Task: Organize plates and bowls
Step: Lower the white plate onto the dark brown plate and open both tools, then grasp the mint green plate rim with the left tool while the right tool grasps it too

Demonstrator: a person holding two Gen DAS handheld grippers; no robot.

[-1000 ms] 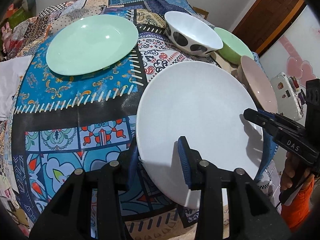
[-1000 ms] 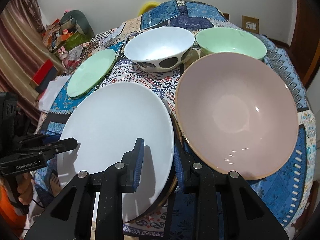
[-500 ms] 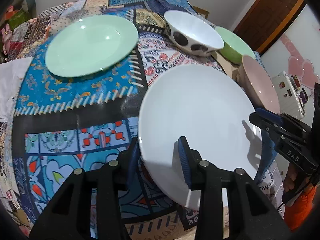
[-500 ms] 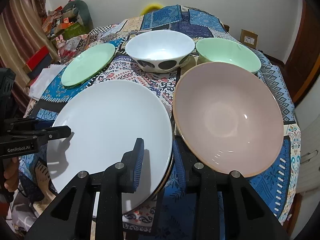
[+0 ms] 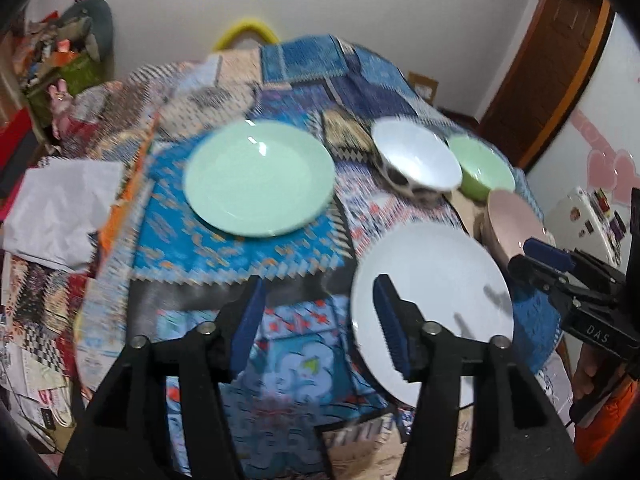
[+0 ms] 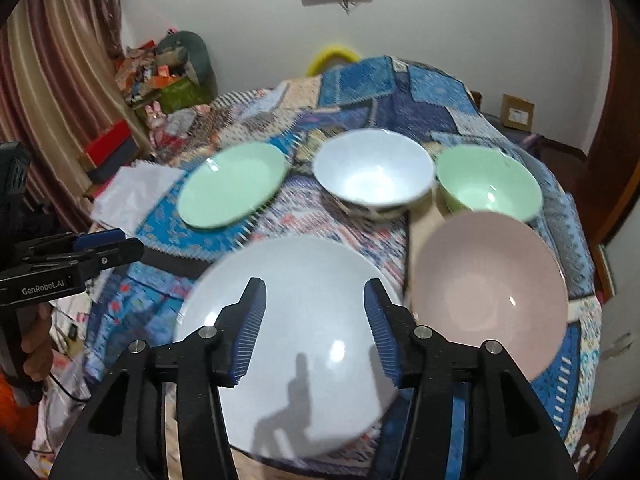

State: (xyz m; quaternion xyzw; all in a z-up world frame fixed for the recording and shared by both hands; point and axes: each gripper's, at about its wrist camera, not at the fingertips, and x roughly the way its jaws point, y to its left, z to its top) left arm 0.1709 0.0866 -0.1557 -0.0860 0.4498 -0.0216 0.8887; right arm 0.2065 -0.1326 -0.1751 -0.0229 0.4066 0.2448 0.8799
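Right wrist view put the white plate (image 6: 288,320) at lower centre of the frame, lying flat on the patterned tablecloth (image 6: 400,92). You had just let it go: the jaws of your right gripper (image 6: 316,324) had been opening and stood spread above it, nothing between them. In the left wrist view the left gripper (image 5: 318,324) had likewise just been opening, its jaws wide and empty; its right finger sat over the plate's (image 5: 432,300) left part in the picture, the rest over cloth. A wide plate is awkward from one edge, which likely explains why you used both tools.

Just right of the plate sat the pink bowl (image 6: 488,292), near its rim; whether they touched I could not tell. Above it, toward upper right, stood the green bowl (image 6: 488,184); at centre the white bowl with dark spots (image 6: 374,172); at centre left the green plate (image 6: 232,184), well apart. Judging from this spread, the plates probably belong stacked together and the bowls nested, so the green plate looked a sensible next target.
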